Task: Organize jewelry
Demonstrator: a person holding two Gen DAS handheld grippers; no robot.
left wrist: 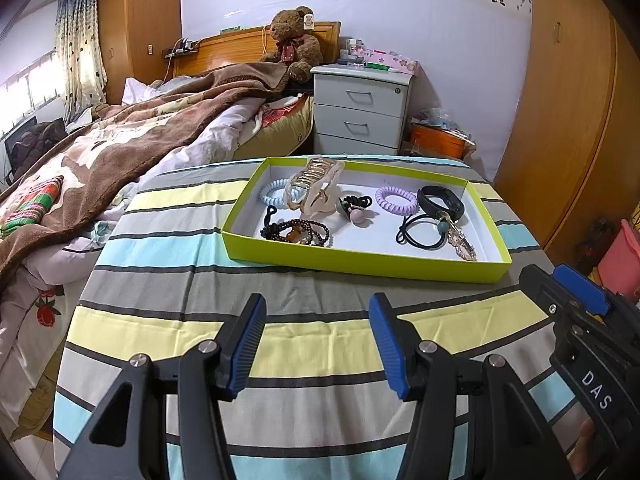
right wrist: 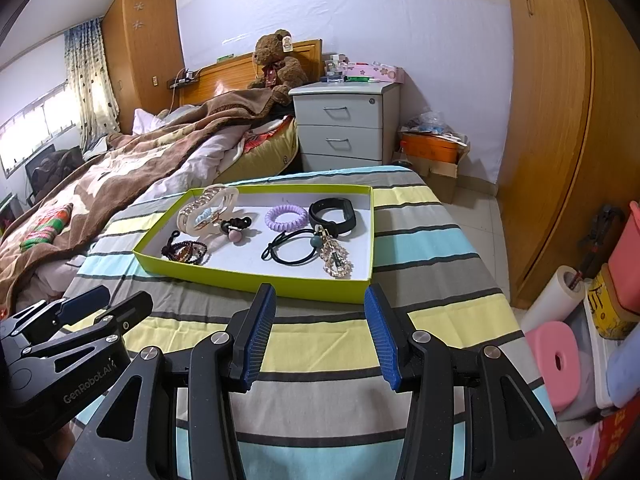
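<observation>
Jewelry tray [left wrist: 360,262] lies flat, long axis running left-right.

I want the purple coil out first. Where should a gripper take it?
Pinch the purple coil's near rim from above, one finger inside the ring. It lies flat in the tray, apart from its neighbours. The right gripper is open and empty.

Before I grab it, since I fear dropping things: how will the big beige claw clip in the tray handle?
The claw clip looks like stiff plastic, so it should hold its shape. It stands tall on curved teeth and leans on the blue coil tie, so a push may tip it. Its glossy surface may slip.
</observation>
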